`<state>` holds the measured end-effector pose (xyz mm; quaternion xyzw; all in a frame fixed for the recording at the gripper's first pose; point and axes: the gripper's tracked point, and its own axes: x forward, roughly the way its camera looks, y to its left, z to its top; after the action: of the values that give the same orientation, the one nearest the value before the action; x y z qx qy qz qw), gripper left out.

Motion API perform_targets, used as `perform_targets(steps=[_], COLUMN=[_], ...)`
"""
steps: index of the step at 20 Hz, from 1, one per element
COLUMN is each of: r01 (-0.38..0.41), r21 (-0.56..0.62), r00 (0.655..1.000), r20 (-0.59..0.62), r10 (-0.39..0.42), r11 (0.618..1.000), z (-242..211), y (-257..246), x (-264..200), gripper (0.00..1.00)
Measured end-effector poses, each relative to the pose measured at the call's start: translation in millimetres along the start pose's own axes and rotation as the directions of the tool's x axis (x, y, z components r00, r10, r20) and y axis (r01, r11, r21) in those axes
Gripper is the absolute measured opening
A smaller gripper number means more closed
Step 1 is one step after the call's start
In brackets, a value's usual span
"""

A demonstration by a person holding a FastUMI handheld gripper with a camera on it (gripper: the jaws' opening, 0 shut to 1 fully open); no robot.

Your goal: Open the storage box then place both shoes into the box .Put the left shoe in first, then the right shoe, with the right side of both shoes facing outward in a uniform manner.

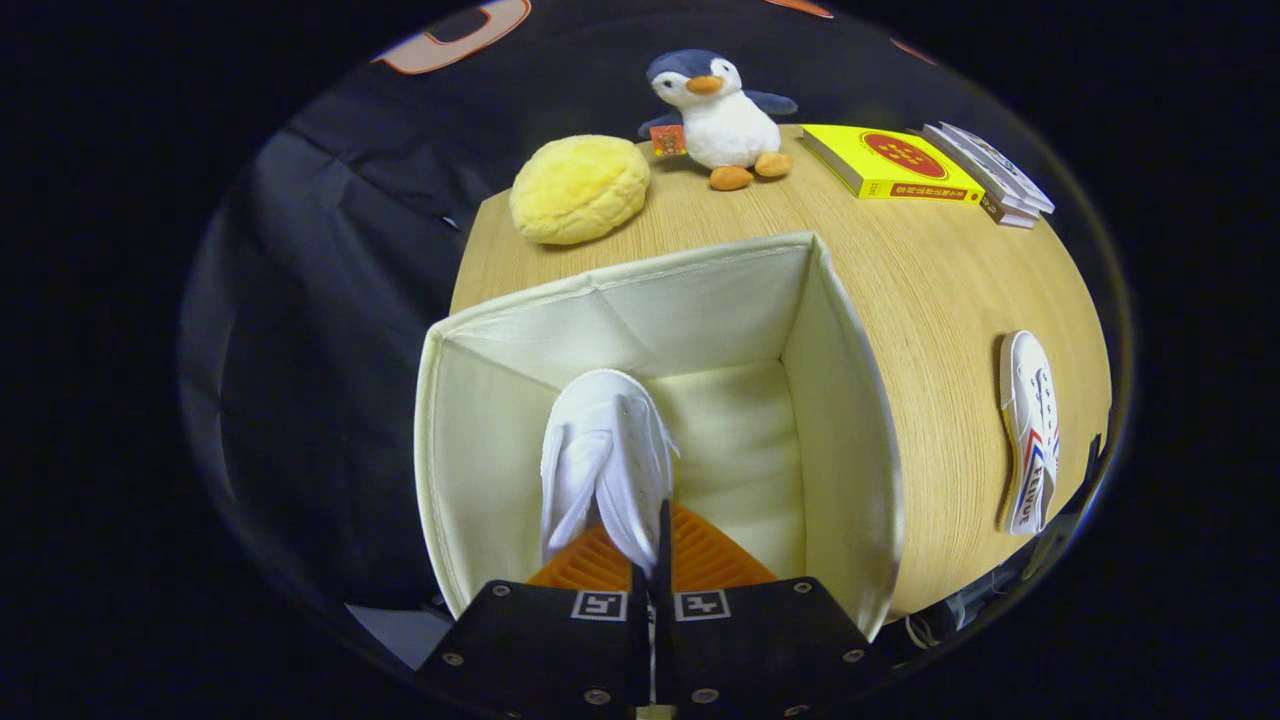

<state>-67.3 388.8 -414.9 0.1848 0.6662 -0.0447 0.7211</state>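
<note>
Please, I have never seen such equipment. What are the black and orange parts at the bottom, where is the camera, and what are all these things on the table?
The camera rides on a hand-held gripper, a two-finger tool that a person carries; it looks forward along the orange ribbed fingers. These are closed on a white canvas shoe, held over the open cream fabric storage box. The box stands on a round light wooden table. Right of the box lies a second white shoe with red and blue stripes. Beyond the box are a yellow plush cushion, a plush penguin toy, a yellow book and a small stack of pale books.
</note>
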Motion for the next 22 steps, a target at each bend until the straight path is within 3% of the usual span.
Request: perform_targets(steps=[5, 8, 11, 14, 17, 19, 22], r01=[-0.035, -0.112, -0.198, -0.329, -0.378, -0.415, -0.398], r21=[0.053, 0.045, 0.021, 0.012, -0.041, -0.072, -0.155], r00=[0.995, 0.981, 0.971, 0.940, 0.926, 0.908, 0.894], r20=[-0.096, -0.157, -0.132, -0.092, -0.031, 0.028, 0.152], r10=[0.040, 0.117, 0.199, 0.329, 0.377, 0.418, 0.420], r11=[0.998, 0.993, 0.980, 0.944, 0.925, 0.907, 0.904], z=[-19.1, -35.2, -27.7, -15.9, -4.4, 7.0, 30.6], y=[11.9, 22.7, 25.4, 29.5, 7.3, -9.1, -52.5], x=[23.3, 20.3, 3.5, -33.9, -67.1, -90.7, -117.2], gripper=[0.03, 0.09, 0.27, 0.41, 0.72, 0.83, 0.91])
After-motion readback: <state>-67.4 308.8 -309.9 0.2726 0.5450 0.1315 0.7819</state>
